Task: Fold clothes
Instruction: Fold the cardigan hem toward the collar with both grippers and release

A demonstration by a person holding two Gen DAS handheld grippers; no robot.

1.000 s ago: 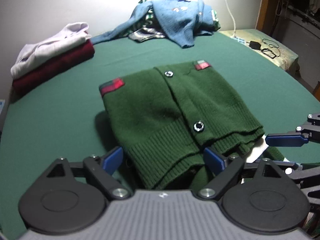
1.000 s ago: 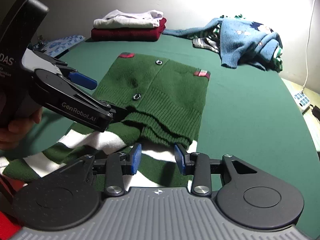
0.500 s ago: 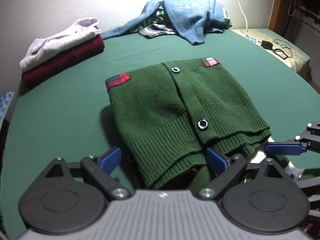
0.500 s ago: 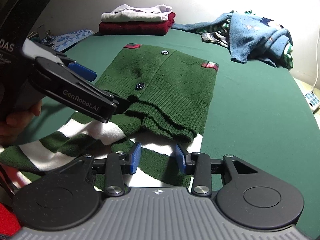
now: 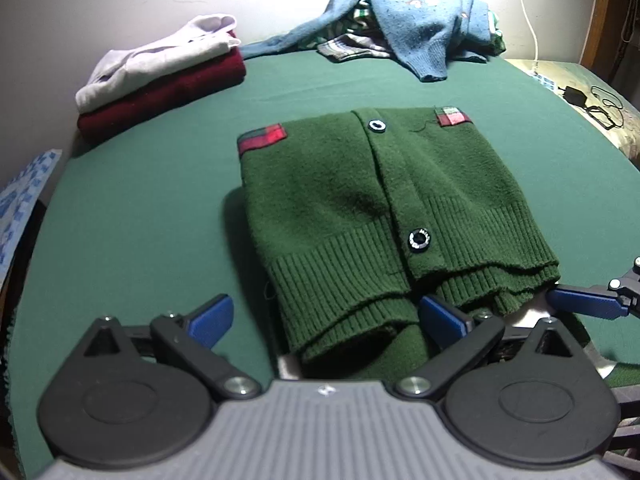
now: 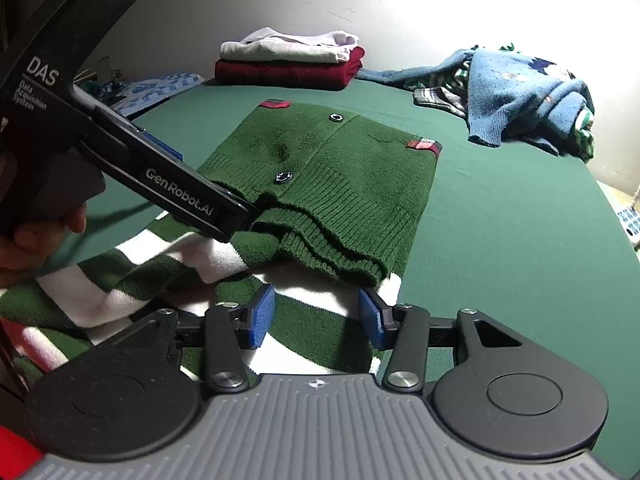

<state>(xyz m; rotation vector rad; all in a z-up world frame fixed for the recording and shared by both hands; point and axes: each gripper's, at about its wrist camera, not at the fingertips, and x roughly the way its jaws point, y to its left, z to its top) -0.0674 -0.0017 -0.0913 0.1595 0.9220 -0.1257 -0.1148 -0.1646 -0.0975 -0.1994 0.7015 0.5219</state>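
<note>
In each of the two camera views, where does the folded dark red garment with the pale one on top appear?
Left wrist view: the folded dark red garment lies at upper left, near the wall, left of the green cardigan.
Right wrist view: it lies at top centre, beyond the cardigan.
Shared landmark: the blue sweater heaped at the far edge, upper right in both views.

Both grippers — left gripper [image 5: 326,318], right gripper [image 6: 316,316] — agape
</note>
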